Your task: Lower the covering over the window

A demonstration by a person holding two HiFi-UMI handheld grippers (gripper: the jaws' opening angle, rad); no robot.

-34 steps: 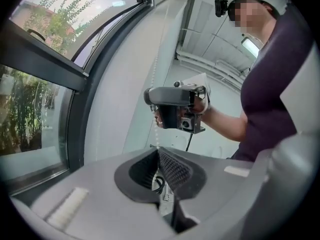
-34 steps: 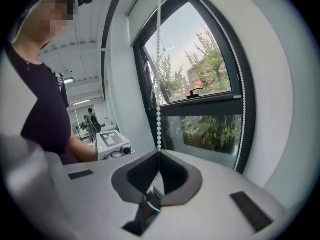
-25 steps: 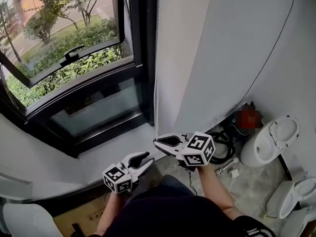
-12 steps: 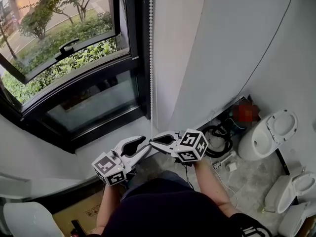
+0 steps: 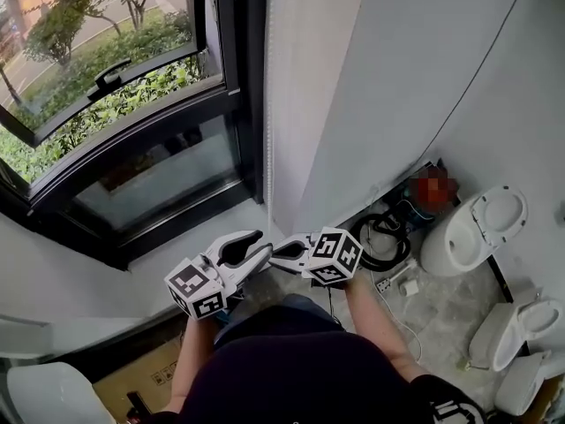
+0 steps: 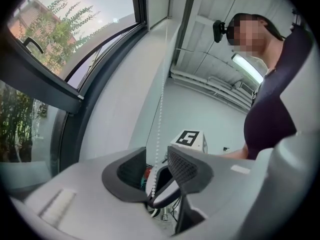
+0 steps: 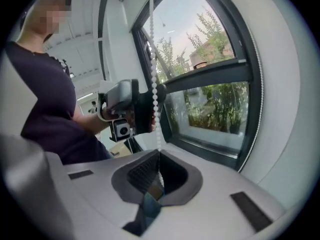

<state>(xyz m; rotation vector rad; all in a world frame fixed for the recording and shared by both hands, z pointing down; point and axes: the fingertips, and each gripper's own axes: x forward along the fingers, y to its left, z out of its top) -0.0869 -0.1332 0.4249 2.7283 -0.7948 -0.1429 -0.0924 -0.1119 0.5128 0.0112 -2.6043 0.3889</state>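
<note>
A white bead chain [image 5: 267,104] hangs beside the black-framed window [image 5: 132,113], whose upper sash is tilted open. My right gripper [image 5: 275,257] is shut on the chain low down; in the right gripper view the beads [image 7: 154,74] run straight down into the closed jaws [image 7: 159,160]. My left gripper [image 5: 263,244] is just to its left, open. Its jaws have just been opening, and the chain [image 6: 160,119] passes between the pads [image 6: 184,166] without being pinched. No blind shows over the glass in any view.
A pale sill [image 5: 177,254] runs under the window. White toilets [image 5: 472,232] stand on the floor at the right, with a coiled black cable [image 5: 384,237] near the wall. A cardboard box [image 5: 141,382] lies at the lower left.
My right gripper has come down, still shut on the chain. My left gripper has risen beside it and opened wider. The view has shifted slightly.
</note>
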